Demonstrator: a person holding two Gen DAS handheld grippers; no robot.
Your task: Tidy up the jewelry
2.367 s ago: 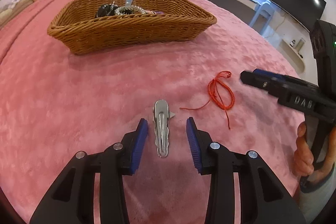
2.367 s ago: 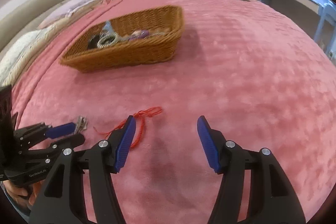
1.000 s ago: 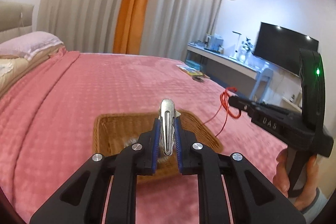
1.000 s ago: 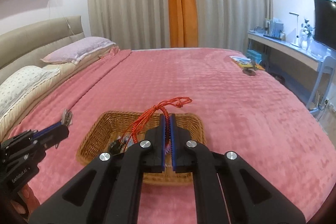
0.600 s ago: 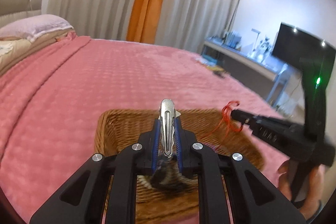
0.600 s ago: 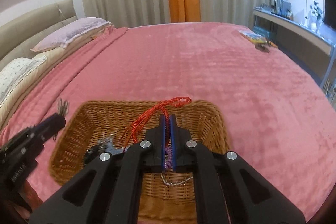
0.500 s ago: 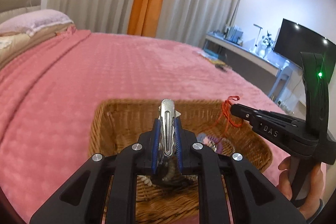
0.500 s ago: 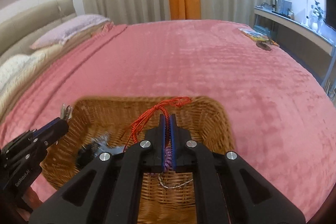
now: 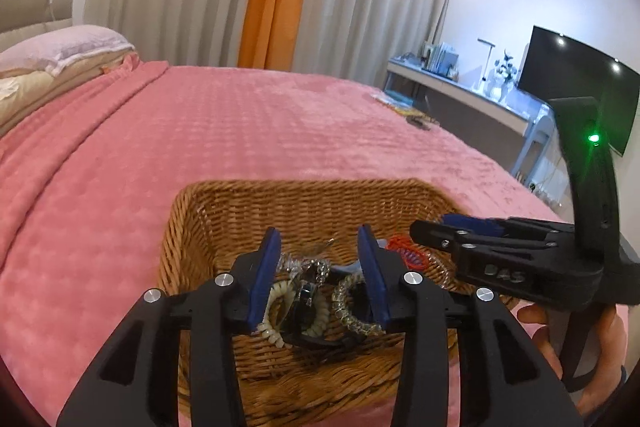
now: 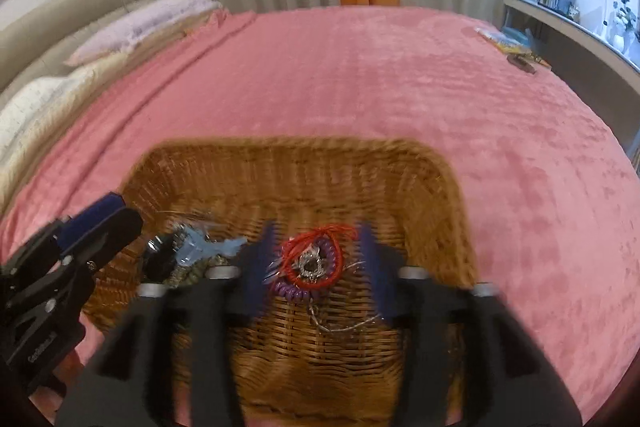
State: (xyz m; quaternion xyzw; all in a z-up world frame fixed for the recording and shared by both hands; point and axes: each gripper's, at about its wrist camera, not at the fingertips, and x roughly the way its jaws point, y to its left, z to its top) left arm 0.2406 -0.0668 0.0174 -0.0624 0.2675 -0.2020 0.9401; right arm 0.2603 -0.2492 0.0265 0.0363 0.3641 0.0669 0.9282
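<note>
A wicker basket (image 9: 304,199) (image 10: 304,167) sits on the pink bedspread and holds several pieces of jewelry. My left gripper (image 9: 320,275) is open and empty above the basket's left part, over coiled hair ties (image 9: 316,311) and a beaded bracelet (image 9: 352,311). My right gripper (image 10: 316,263) is open and empty above the basket's right part. The red cord (image 10: 310,255) lies below it on a purple coil tie (image 10: 298,293) beside a thin chain (image 10: 340,325). A silver hair clip (image 10: 200,247) lies in the basket's left part.
The pink bedspread (image 9: 240,131) surrounds the basket. Pillows (image 10: 132,27) lie at the far left. A desk (image 9: 460,95) and a TV (image 9: 576,83) stand at the right. A book and a small dark item (image 10: 508,47) lie at the bed's far right edge.
Both grippers have opened over the basket. The silver hair clip has left my left gripper and the red cord has left my right gripper; both now lie in the basket.
</note>
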